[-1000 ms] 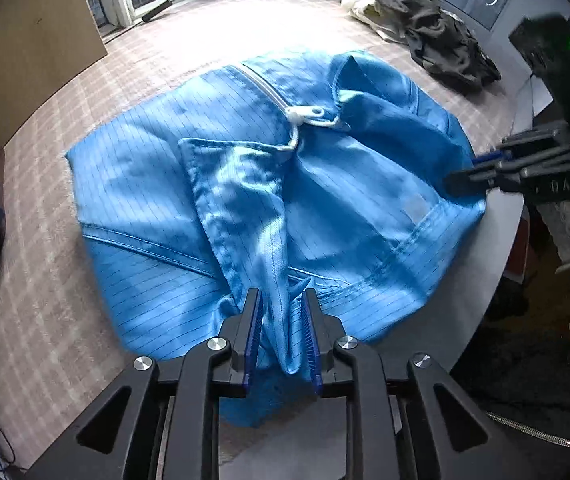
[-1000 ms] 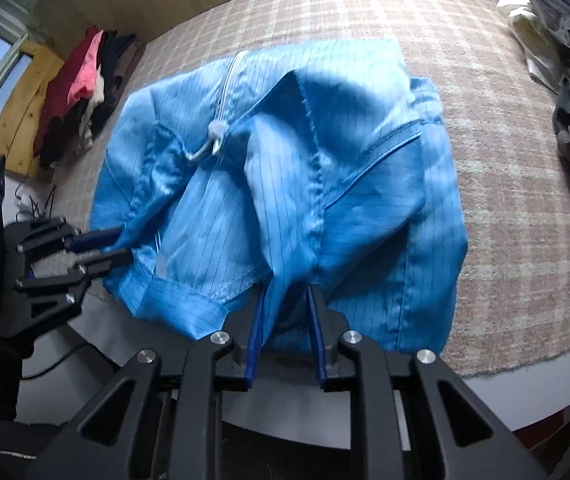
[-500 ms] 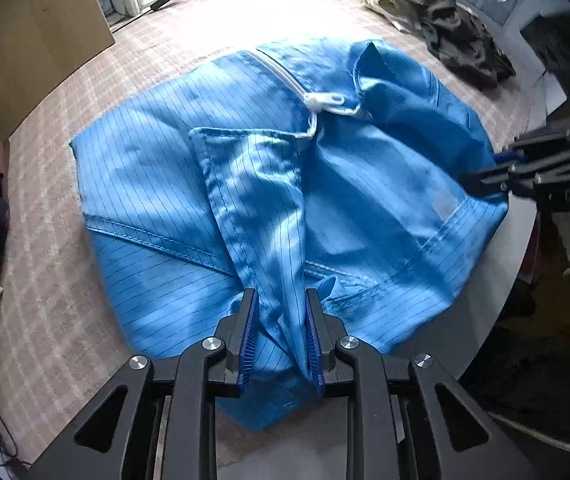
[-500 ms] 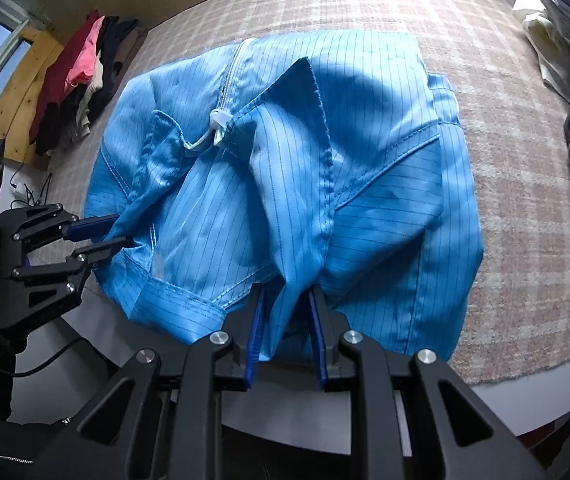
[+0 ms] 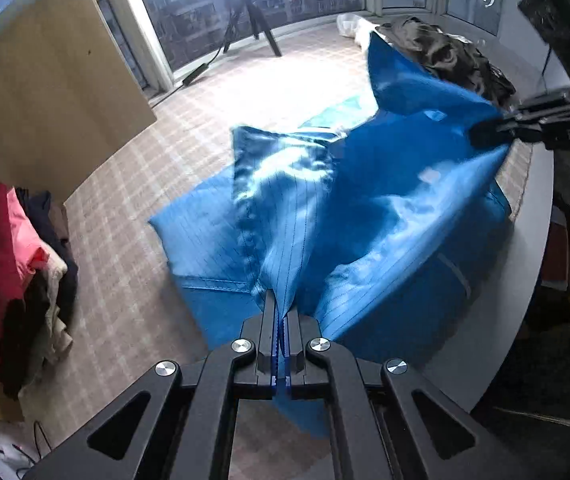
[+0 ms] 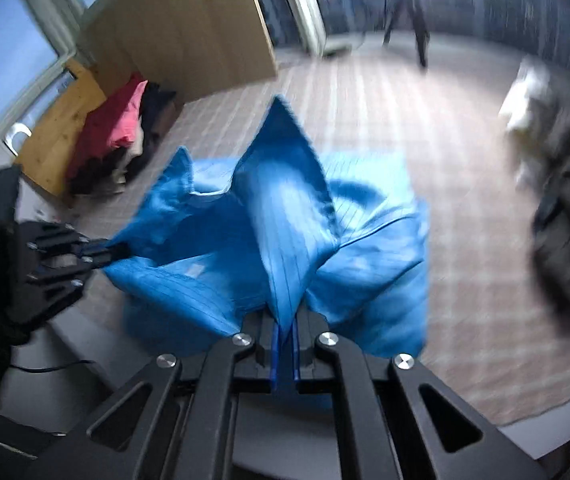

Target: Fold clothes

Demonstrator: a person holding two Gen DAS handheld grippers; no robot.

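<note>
Midway through the fold: left gripper [image 5: 281,322] and right gripper [image 6: 285,326] each clenched on the near edge of the blue pinstriped zip jacket [image 5: 365,216], raised off the checked tablecloth [image 5: 133,248], far half still flat, fold-over pending.

- The blue jacket [image 5: 365,216], thin dark pinstripes, shiny fabric, is partly raised off the checked table cover.
- Two pinched folds of it rise into peaks; the rest sags crumpled, its far part flat on the cover.
</note>
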